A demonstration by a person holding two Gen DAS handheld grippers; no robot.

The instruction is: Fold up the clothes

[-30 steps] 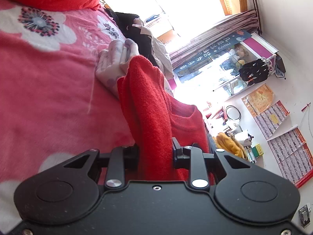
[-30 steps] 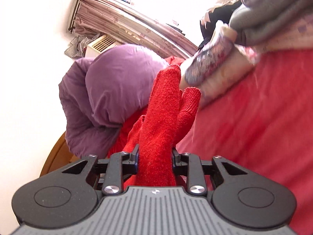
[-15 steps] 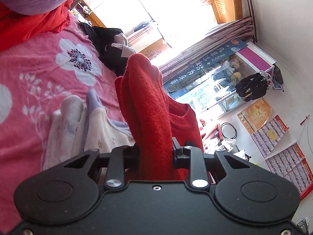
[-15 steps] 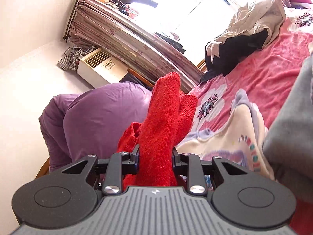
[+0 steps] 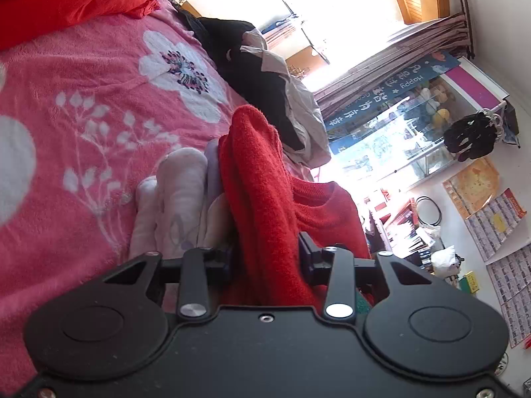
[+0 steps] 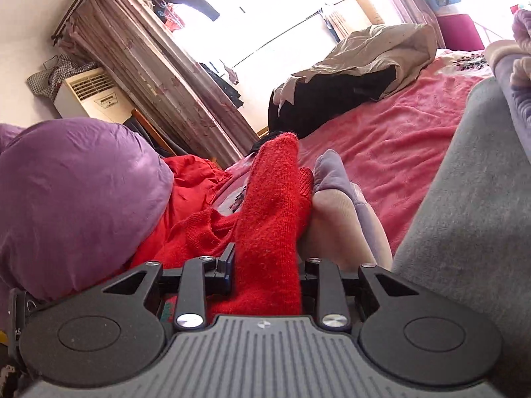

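Observation:
A red knit sweater (image 5: 262, 192) is bunched between the jaws of my left gripper (image 5: 265, 255), which is shut on it; its body hangs to the right. My right gripper (image 6: 267, 265) is shut on another bunch of the same red sweater (image 6: 272, 205). Both hold it just above a folded pale lilac and cream garment (image 5: 179, 195), which also shows in the right wrist view (image 6: 335, 212), on the pink flowered bedspread (image 5: 83, 116). The fingertips are hidden by the cloth.
A black and beige pile of clothes (image 5: 259, 66) lies at the far end of the bed, also in the right wrist view (image 6: 345, 79). A purple duvet (image 6: 73, 192) over red fabric is at left. A grey garment (image 6: 471, 225) fills the right side.
Both grippers, still shut on the red sweater, have swung and lowered toward the bed. The folded pale garment now lies right beside the held cloth.

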